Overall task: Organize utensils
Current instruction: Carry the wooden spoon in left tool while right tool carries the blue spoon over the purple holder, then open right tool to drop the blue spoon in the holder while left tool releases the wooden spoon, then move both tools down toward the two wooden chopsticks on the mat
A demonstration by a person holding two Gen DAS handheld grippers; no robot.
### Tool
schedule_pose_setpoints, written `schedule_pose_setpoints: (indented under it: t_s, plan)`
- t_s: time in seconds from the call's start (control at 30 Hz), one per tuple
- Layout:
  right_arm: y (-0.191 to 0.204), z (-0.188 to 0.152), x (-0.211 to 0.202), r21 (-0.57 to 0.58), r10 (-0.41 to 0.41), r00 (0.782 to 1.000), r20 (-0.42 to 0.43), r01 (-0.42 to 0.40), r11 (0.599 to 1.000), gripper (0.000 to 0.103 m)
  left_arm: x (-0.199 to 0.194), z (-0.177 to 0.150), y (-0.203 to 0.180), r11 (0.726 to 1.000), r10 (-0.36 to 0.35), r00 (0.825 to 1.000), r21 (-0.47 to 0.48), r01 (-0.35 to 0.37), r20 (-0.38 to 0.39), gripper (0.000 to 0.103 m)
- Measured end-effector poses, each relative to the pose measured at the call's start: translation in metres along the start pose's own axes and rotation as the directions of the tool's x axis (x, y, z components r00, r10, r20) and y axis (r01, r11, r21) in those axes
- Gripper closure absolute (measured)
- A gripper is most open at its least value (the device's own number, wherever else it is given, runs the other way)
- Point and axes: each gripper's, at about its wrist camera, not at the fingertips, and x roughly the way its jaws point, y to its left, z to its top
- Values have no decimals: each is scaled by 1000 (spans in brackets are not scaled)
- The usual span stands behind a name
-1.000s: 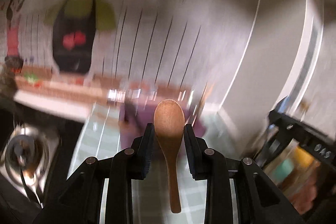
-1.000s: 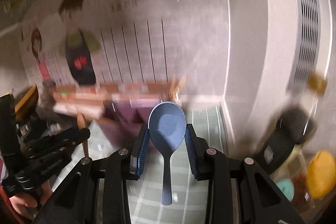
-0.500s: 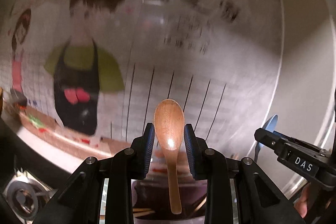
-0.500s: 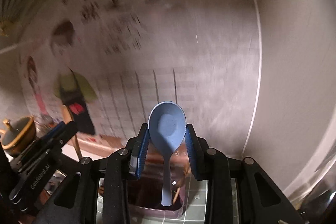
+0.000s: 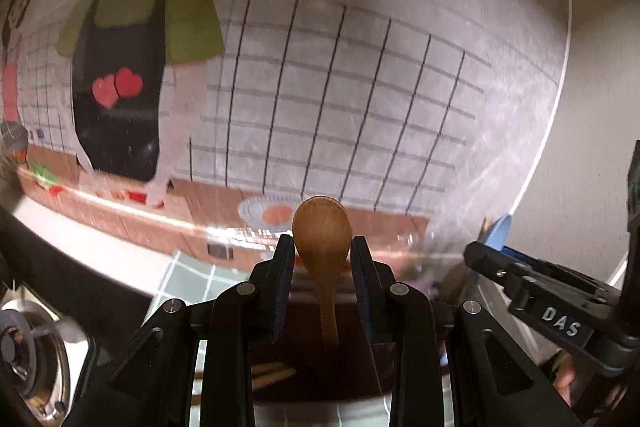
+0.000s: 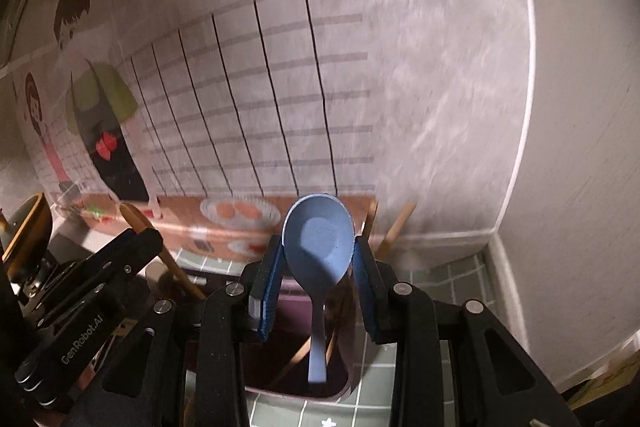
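Behind everything, a grey wall with a cartoon kitchen mural [image 5: 320,75] is filling both views above a green tiled surface [image 6: 452,279]. Left tool [image 5: 322,259] is gripping a brown wooden spoon [image 5: 322,227] by its bowl, handle hanging over a dark purple plastic utensil holder [image 5: 312,347]. Right tool [image 6: 318,263] is clamping a blue plastic spoon [image 6: 318,243], its handle dipping into that holder, where wooden sticks [image 6: 394,227] are leaning.

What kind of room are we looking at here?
Most likely a home kitchen. There is a gas burner at the lower left, a holder with wooden utensils on a tiled counter, and a cooking-themed poster on the wall.
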Motion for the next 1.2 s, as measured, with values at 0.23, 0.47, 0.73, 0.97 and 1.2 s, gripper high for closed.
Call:
schedule_pose_setpoints:
  t_s: [0.23, 0.47, 0.73, 0.97, 1.2]
  plan:
    - [4, -23, 11, -66, -33, 994, -100, 26, 997, 70, 6, -10, -1, 998, -66, 990, -3, 67, -126, 72]
    - [8, -29, -13, -111, -35, 996, -78, 26, 993, 70, -17, 2, -2, 999, -45, 995, -1, 45, -89, 72]
    - [6, -36, -68, -60, -31, 999, -21, 30, 998, 69, -88, 11, 2, 998, -57, 998, 39, 58, -25, 63]
    - [25, -77, -104, -85, -36, 998, -54, 31, 996, 69, -142, -29, 39, 1000, -3, 997, -10, 2, -80, 54]
    - [56, -138, -126, -149, -14, 990, -138, -7, 989, 68, -180, -100, 74, 995, 88, 978, -26, -95, -189, 54]
